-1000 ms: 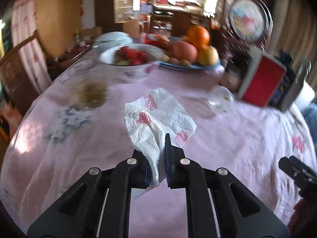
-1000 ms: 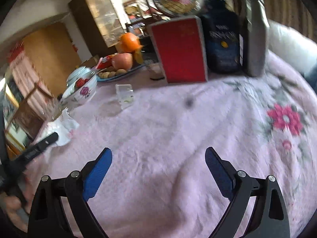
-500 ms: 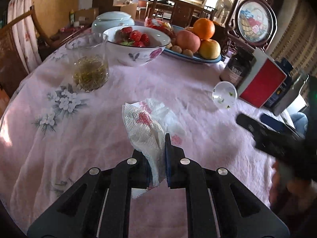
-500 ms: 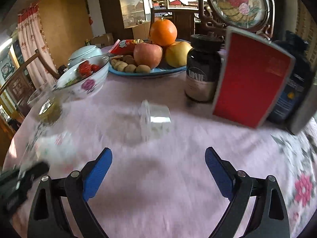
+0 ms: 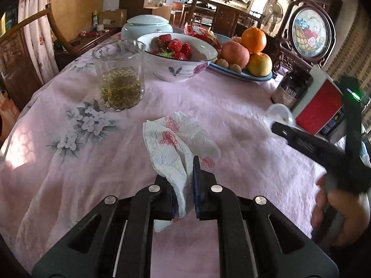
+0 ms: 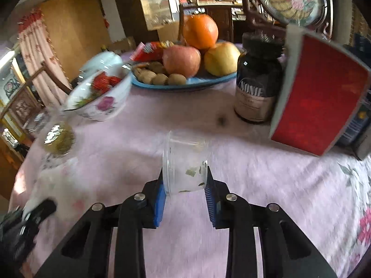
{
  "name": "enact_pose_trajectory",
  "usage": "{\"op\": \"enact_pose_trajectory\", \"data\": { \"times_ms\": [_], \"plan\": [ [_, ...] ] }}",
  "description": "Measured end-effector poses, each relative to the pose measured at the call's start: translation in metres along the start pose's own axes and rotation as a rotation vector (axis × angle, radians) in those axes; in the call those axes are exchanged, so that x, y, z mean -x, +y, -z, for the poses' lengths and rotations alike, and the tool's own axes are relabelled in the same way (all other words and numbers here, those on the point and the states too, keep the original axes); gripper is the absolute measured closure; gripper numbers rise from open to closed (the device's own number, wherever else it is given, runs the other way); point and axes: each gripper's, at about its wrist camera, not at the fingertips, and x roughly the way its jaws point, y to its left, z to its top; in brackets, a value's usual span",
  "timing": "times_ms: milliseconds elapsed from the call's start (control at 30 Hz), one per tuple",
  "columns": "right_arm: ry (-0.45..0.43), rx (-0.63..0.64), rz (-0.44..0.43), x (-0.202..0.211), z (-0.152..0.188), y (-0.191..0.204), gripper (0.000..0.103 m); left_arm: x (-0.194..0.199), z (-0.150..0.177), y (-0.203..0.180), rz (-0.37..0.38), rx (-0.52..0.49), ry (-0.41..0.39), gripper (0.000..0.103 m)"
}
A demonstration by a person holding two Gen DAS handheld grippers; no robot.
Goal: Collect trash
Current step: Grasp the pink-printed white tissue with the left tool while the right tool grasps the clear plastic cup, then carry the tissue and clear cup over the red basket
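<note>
My left gripper (image 5: 184,185) is shut on a crumpled white paper napkin (image 5: 171,143) with red rose prints, held just above the pink tablecloth. My right gripper (image 6: 184,185) has closed around a clear plastic cup (image 6: 185,164) lying on its side with bits of leaf inside; the blue pads touch both its sides. The cup also shows in the left wrist view (image 5: 279,115), with the right gripper (image 5: 308,143) behind it. The napkin is a white blur at the left of the right wrist view (image 6: 55,180).
A glass of green tea (image 5: 119,74), a bowl of strawberries (image 5: 178,55), a blue fruit plate (image 6: 185,83), a dark jar (image 6: 257,81) and a red box (image 6: 317,92) stand on the round table (image 5: 220,106). A wooden chair (image 5: 27,46) is at the left.
My right gripper moved forward to the plastic cup and closed from wide open onto it. My left gripper kept hold of the napkin and moved slightly closer to the tea glass.
</note>
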Motion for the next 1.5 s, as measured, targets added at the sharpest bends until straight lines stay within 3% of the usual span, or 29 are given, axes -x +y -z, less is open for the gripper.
{"op": "enact_pose_trajectory", "data": {
  "times_ms": [267, 400, 500, 633, 867, 1167, 1500],
  "plan": [
    [-0.045, -0.075, -0.082, 0.098, 0.088, -0.021, 0.073, 0.004, -0.001, 0.003, -0.004, 0.010, -0.017, 0.090],
    [-0.096, -0.106, -0.025, 0.139, 0.132, -0.039, 0.073, 0.005, 0.002, -0.001, -0.014, -0.013, -0.028, 0.090],
    [-0.086, -0.189, -0.058, 0.159, 0.155, -0.060, 0.073, 0.005, 0.008, -0.006, -0.014, -0.027, -0.023, 0.090],
    [-0.077, -0.215, -0.090, 0.167, 0.167, -0.068, 0.073, 0.010, 0.022, -0.012, 0.021, -0.012, 0.033, 0.090],
    [-0.046, -0.183, -0.187, 0.157, 0.174, -0.043, 0.073, 0.069, 0.059, -0.010, 0.029, -0.057, -0.032, 0.090],
    [0.007, -0.073, -0.304, 0.150, 0.178, 0.012, 0.073, 0.136, 0.109, 0.026, -0.031, -0.023, -0.118, 0.090],
    [0.024, 0.094, -0.427, 0.156, 0.176, 0.096, 0.073, 0.190, 0.158, 0.088, -0.158, 0.067, -0.187, 0.090]
  ]
}}
